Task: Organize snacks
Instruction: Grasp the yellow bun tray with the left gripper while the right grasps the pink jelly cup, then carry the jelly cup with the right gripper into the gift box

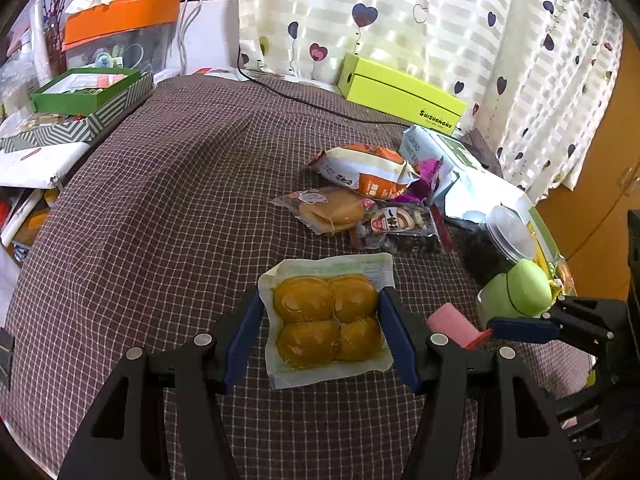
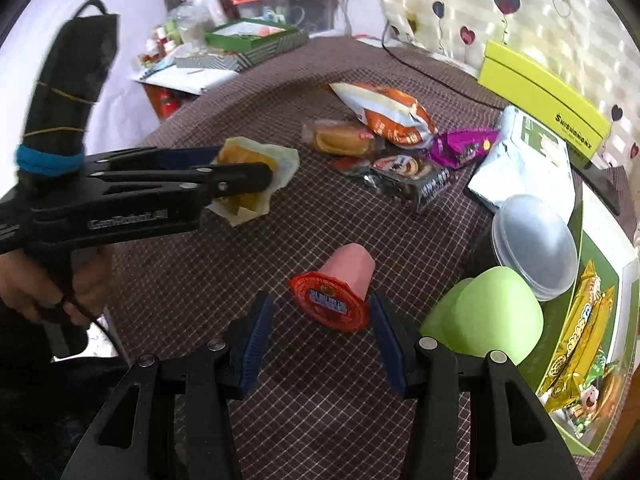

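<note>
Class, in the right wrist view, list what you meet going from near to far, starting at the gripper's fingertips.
Pink jelly cup with red foil lid → dark wrapped chocolate snack pack → clear-wrapped yellow cake → orange-and-white snack bag → green striped-sided box.

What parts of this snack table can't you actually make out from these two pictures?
- Pink jelly cup: left wrist view, mostly behind the left tongs' finger.
- Yellow pack: right wrist view, partly covered by the left tongs.
- Gold packs in the green tray: right wrist view, cut off by the picture's edge.
- Dark snack's label: print too small to read.
</note>
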Available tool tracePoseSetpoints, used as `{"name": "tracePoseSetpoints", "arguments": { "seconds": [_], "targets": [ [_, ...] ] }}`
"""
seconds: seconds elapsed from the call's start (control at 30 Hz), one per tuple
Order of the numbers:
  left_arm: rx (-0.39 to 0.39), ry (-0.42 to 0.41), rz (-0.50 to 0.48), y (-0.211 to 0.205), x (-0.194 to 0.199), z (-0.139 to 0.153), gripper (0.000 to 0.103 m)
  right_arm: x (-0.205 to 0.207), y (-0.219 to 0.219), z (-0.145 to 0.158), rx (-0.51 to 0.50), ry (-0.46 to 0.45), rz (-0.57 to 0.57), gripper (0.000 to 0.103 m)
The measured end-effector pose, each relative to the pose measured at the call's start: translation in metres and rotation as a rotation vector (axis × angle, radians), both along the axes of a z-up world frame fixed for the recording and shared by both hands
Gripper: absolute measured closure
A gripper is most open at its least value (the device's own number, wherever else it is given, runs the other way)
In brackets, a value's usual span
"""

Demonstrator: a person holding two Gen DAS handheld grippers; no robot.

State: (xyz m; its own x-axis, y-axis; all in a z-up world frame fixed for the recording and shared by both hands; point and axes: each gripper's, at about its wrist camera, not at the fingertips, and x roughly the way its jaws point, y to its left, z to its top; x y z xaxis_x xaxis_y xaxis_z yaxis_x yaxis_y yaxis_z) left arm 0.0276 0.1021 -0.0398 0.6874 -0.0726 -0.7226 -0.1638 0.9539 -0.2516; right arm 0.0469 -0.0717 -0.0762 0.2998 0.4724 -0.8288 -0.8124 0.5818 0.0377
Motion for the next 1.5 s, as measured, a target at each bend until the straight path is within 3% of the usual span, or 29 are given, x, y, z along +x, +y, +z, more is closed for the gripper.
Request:
{"name": "tracePoseSetpoints", "arguments": {
  "seconds": [0.33, 0.4, 0.6, 1.13, 1.5],
  "targets": [
    [-0.006, 0.006, 0.002, 0.002, -0.001, 0.0, 0.043, 0.0, 0.023, -0.009, -0.053, -0.019, -0.011, 0.054],
    [-0.004, 0.005, 0.005, 0.003, -0.001, 0.0, 0.043, 0.0, 0.025, -0.01, -0.067, -0.036, -0.006, 0.06],
    [-0.009, 0.01, 0.012, 0.006, -0.002, -0.002, 0.043, 0.0, 0.023, -0.01, -0.069, -0.052, -0.011, 0.061],
    [-0.022, -0.033, 0.014, 0.002, -0.01, 0.015, 0.043, 0.003, -0.001, 0.036, 0.114, -0.093, -0.048, 0.061],
    [-0.036, -0.075, -0.023, -0.013, -0.008, 0.035, 0.043, 0.009, -0.027, 0.061, 0.188, -0.122, -0.113, 0.061]
  ]
}}
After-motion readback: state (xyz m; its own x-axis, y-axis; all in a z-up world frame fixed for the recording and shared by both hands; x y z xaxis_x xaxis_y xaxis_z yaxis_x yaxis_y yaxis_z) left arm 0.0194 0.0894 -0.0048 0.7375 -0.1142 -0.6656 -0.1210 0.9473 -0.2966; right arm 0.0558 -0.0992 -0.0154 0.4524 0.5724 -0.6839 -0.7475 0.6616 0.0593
